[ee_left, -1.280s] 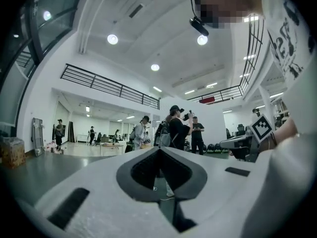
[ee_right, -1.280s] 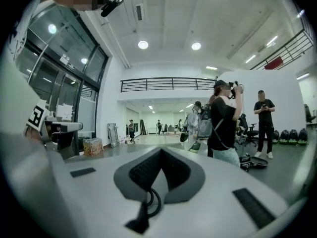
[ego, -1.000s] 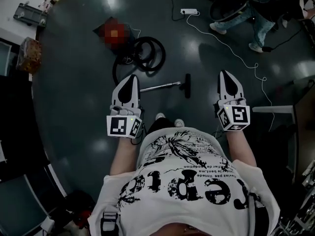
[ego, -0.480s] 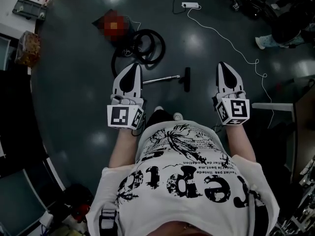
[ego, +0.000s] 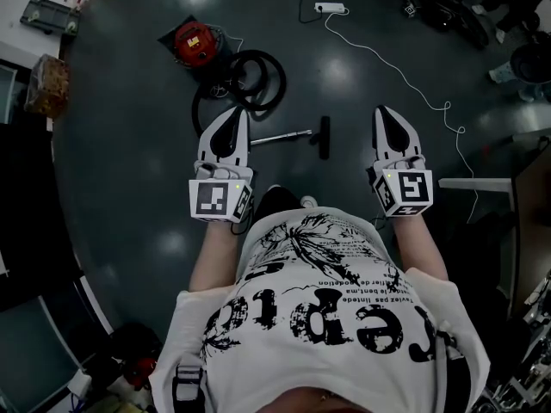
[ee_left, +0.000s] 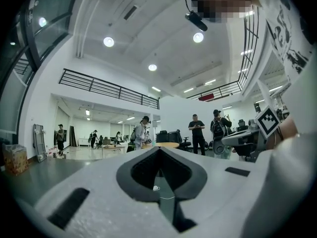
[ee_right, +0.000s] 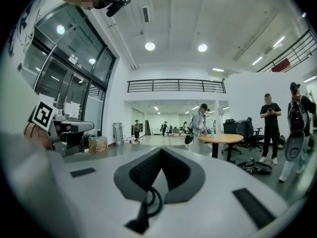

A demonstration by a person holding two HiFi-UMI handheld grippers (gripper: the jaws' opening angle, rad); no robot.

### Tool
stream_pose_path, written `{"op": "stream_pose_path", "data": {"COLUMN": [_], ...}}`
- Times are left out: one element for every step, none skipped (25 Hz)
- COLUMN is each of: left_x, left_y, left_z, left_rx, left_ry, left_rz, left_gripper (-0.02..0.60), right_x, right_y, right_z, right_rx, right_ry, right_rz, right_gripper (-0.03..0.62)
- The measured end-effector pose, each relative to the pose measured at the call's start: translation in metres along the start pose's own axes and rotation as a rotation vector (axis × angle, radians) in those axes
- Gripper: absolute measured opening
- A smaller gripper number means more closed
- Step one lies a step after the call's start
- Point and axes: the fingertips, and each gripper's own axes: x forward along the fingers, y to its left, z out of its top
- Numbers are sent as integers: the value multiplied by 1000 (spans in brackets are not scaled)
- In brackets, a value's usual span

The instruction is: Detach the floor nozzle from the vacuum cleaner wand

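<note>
Both clenched, empty: left claw (ego: 234,113), right claw (ego: 384,112); floor nozzle (ego: 325,136) on wand (ego: 282,137); shirt print (ego: 327,321) illegible.

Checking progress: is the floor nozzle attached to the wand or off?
Attached: the nozzle sits crosswise, joined to the end of the wand.

Head view looks steeply down over left gripper (ego: 236,114) and right gripper (ego: 383,113); their views face twelve o'clock, level, sharing a round table (ee_right: 230,139).

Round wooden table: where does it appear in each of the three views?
Head view: not in it.
Left gripper view: round wooden table at centre, just above the tip of the left gripper.
Right gripper view: same table, right of centre, at mid height.
Shared landmark: the patterned box, at the left in every view.
</note>
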Motion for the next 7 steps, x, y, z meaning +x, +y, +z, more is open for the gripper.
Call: {"op": "stream_pose_path", "data": {"left_x": [0,-1,-1,-1,-2,-2,-1], "left_y": [-1,-1,-2,-4,-5,-7,-9], "left_z": [-2,-4,-6,-7,-8,-8,-9], "left_rx": [-1,0,1,1,0,-3,-7], "left_ry": [6,12,16,19,20,20,19], "left_rz": [1,4,10,16,21,25,28], "left_gripper": [5,5,5,5,5,5,5], "right_x": [-1,-2,-3,-5,-6,-8,-9], "right_y": [1,1,1,0,-1,-2,-3], "right_z": [-1,-2,-2,-3,-4,-5,-5], "right_rx": [0,1,0,0,-1,-1,-2], "right_ry": [0,0,0,0,0,0,0], "right_rz": [1,3,5,7,9,10,12], "right_gripper": [3,3,3,3,3,3,3]}}
